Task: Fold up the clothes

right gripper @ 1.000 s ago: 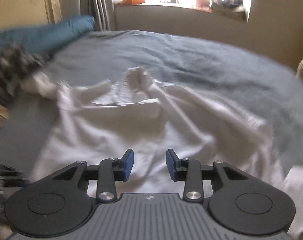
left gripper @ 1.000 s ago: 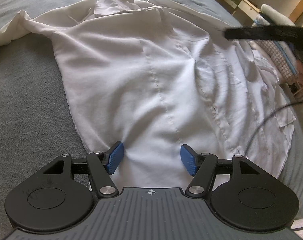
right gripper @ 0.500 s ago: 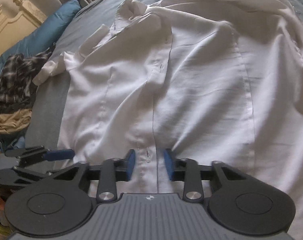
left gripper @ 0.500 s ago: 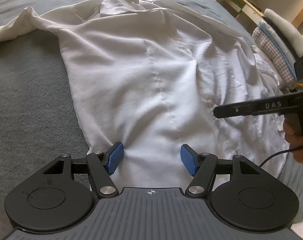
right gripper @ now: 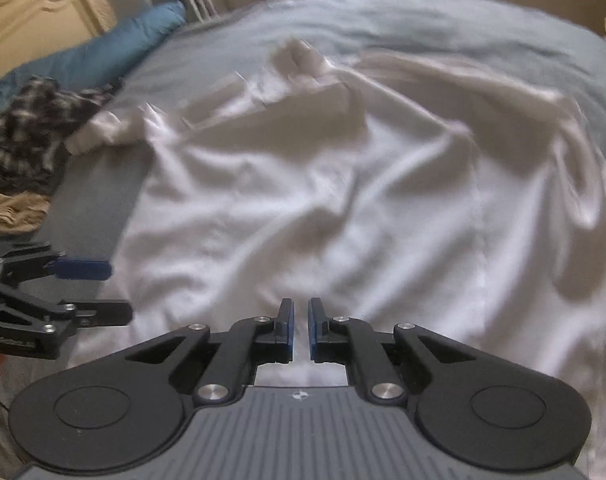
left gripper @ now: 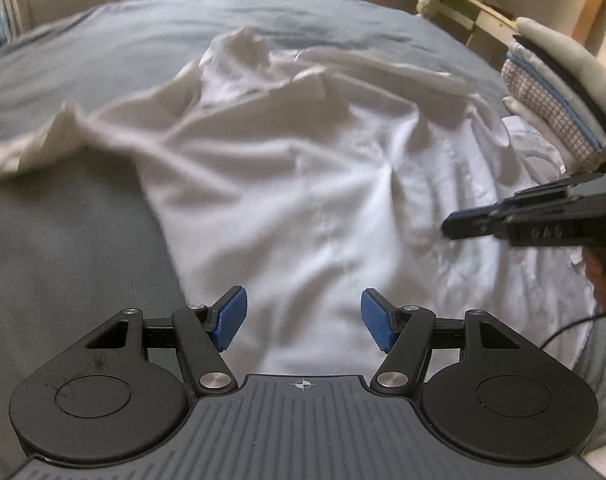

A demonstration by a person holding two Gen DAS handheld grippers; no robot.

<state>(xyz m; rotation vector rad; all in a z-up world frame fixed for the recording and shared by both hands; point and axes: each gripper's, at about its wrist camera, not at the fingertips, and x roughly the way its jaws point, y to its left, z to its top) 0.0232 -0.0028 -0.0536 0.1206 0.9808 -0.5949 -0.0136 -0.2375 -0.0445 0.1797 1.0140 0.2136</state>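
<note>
The white shirt (right gripper: 343, 208) lies spread on the bed (left gripper: 83, 240). The right tool (right gripper: 299, 330) is closing on its hem (thin fold, could slip); the left tool (left gripper: 303, 314) gapes empty.

Two handheld black plastic tongs, left (left gripper: 303, 318) and right (right gripper: 300, 330), carry blue textured pads (left gripper: 232, 317), silver pivot screws (left gripper: 214, 380), ribbed grey housings (left gripper: 303, 432) with crosshair marks, and a thin black cable (left gripper: 563, 330).
</note>
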